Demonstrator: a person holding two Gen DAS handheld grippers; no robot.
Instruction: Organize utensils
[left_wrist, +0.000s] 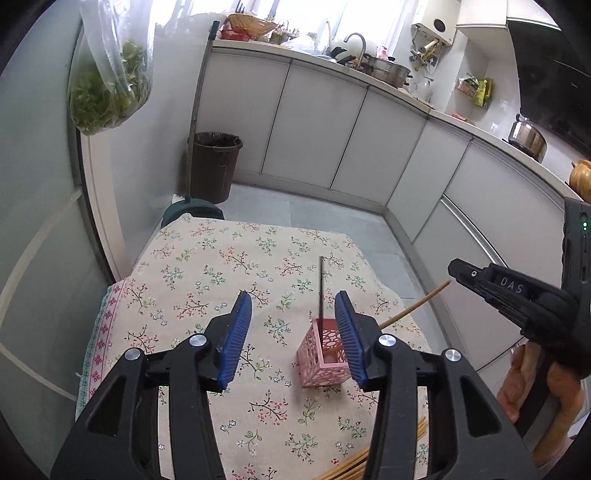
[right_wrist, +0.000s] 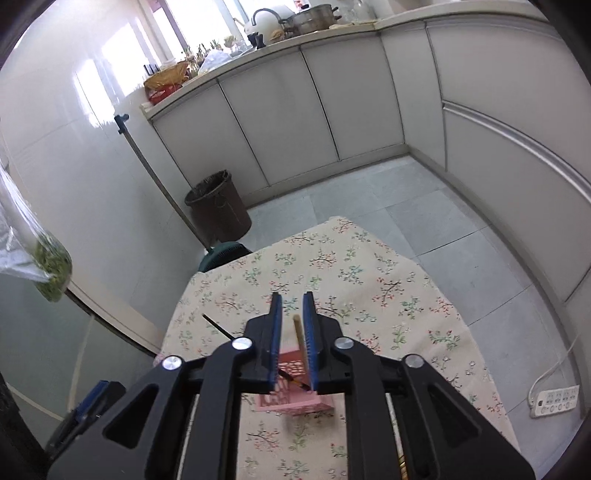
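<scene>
A pink perforated holder (left_wrist: 322, 357) stands on the floral tablecloth (left_wrist: 207, 273); a thin black chopstick (left_wrist: 321, 291) stands upright in it. My left gripper (left_wrist: 293, 306) is open and empty, its right pad just beside the holder. My right gripper (right_wrist: 292, 306) hovers above the pink holder (right_wrist: 291, 398), its jaws nearly closed around a wooden chopstick (right_wrist: 300, 338). In the left wrist view the right gripper (left_wrist: 480, 280) is at the right, with the wooden chopstick (left_wrist: 413, 305) slanting down toward the holder. The black chopstick (right_wrist: 218, 326) also shows in the right wrist view. More wooden chopsticks (left_wrist: 354, 465) lie at the table's near edge.
A dark trash bin (left_wrist: 214, 166) and a broom handle (left_wrist: 195, 110) stand by the wall beyond the table. White cabinets (left_wrist: 314, 125) line the far side and right. A bag of greens (left_wrist: 107, 70) hangs at upper left. A power strip (right_wrist: 554, 400) lies on the floor at right.
</scene>
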